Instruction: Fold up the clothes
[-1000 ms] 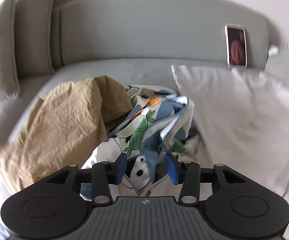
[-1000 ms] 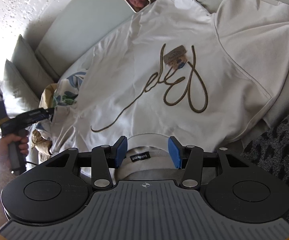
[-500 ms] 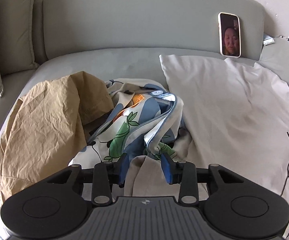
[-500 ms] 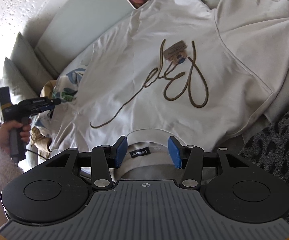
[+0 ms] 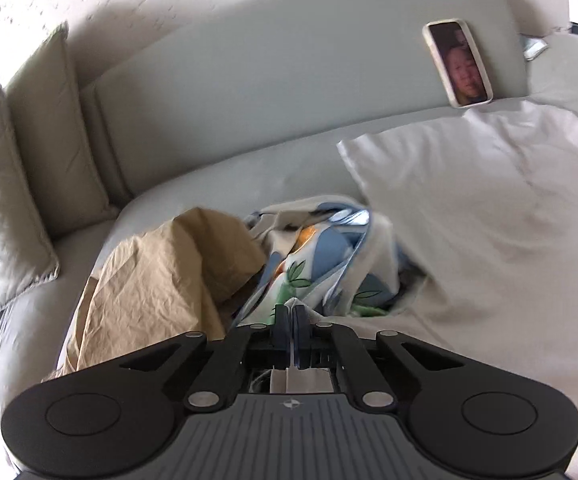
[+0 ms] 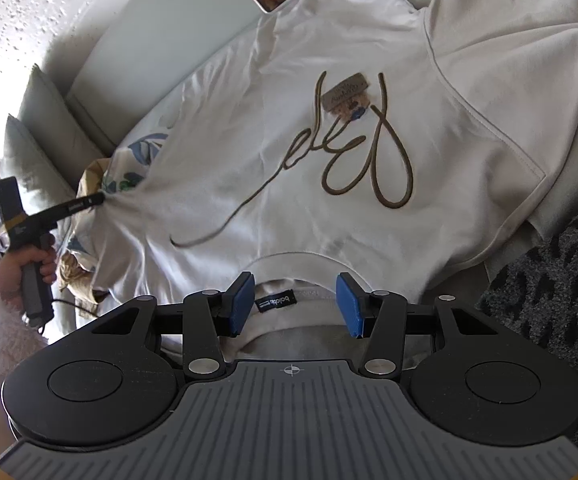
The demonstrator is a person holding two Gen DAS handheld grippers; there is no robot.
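A white T-shirt with brown looping script lies spread flat on a grey sofa, collar nearest the right wrist camera. My right gripper is open, its blue pads either side of the collar label with nothing pinched. My left gripper is shut on a fold of the shirt's white cloth. From the right wrist view, the left gripper pinches the shirt's left side edge, and the fabric is drawn into a taut point there. The T-shirt fills the right half of the left wrist view.
A crumpled tan garment and a floral blue-and-white garment are piled beside the shirt. A phone leans on the sofa back. Cushions stand at the left end. A dark patterned blanket lies at the right. A hand holds the left gripper.
My left gripper has gone from open to shut, pinching the shirt's edge and pulling it taut toward the left. The right gripper has stayed open over the collar.
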